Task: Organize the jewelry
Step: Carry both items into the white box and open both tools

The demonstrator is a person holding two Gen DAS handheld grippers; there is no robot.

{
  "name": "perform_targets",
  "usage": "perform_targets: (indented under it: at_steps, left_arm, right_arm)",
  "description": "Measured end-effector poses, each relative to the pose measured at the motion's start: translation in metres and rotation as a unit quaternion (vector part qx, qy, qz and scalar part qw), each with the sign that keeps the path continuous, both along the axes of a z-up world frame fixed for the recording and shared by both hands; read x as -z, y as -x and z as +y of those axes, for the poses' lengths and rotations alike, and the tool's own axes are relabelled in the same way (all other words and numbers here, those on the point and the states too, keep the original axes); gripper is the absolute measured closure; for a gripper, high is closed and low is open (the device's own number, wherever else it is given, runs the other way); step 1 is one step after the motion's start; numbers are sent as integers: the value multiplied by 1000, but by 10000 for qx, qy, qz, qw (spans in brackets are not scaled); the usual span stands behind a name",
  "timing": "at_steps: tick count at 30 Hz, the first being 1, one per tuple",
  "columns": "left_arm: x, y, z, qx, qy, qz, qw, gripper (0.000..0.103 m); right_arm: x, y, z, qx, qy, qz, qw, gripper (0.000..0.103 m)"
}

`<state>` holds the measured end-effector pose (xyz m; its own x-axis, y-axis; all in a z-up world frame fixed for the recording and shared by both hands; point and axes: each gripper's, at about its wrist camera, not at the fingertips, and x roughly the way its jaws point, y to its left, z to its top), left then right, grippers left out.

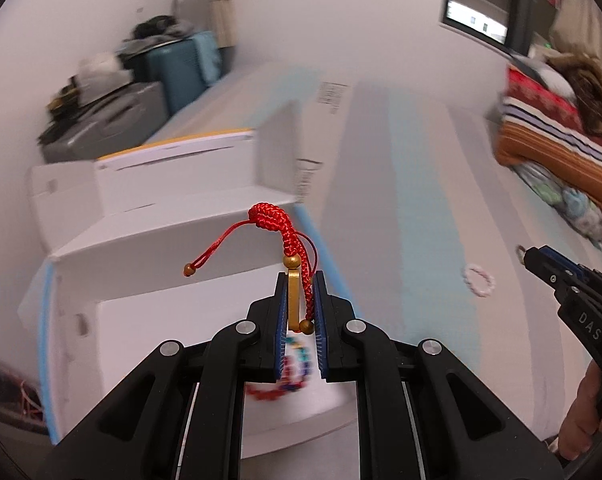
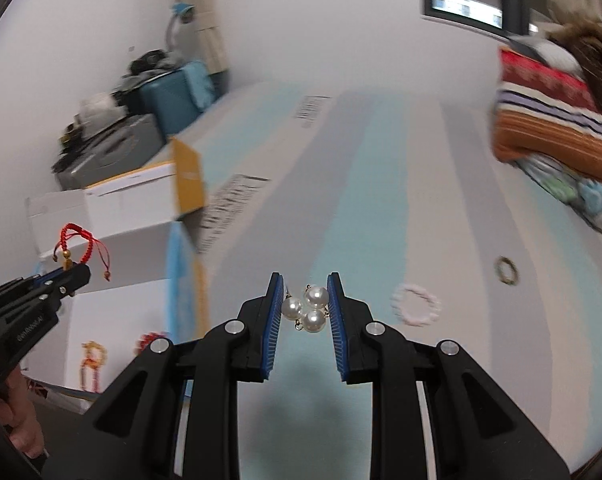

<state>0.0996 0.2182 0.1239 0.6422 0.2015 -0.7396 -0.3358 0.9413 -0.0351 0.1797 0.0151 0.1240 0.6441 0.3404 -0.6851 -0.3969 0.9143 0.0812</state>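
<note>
So left gripper [image 1: 301, 280] clamped on red braided bracelet [image 1: 297, 240], held above open white box [image 1: 173, 240]. Right gripper [image 2: 304, 280] pinches pearl cluster [image 2: 307, 308] over striped bedsheet [image 2: 381, 160]; pink bead ring [image 2: 416, 305] lies just beside.

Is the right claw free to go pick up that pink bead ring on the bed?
Probably not yet: the right claw already holds pearl earrings. Otherwise the pink bead ring lies unobstructed nearby.

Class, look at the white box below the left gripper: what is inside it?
Inside the white box, a multicoloured bead bracelet shows between the left gripper fingers. The right view shows two more bead pieces there. The gripper covers the rest.
</note>
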Motion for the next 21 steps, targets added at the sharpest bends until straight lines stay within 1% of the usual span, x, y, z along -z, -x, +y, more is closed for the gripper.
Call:
perform_targets:
  at_steps: [4,10,15,21]
  left_arm:
    - [2,20,36,-305,28,43,9995,92]
    - [11,45,81,-653,63,149,9977,92]
    - [26,57,113,-946,99,349,9949,92]
    - [51,67,135,-1151,277,580,9913,92]
  right_arm:
    - [1,13,51,-368,34,-22,9993,81]
    - [15,25,119,-808,159,91,9966,82]
    - [36,32,160,-1039,252,289,9939,82]
    - [66,36,194,-1183,464,558,9903,82]
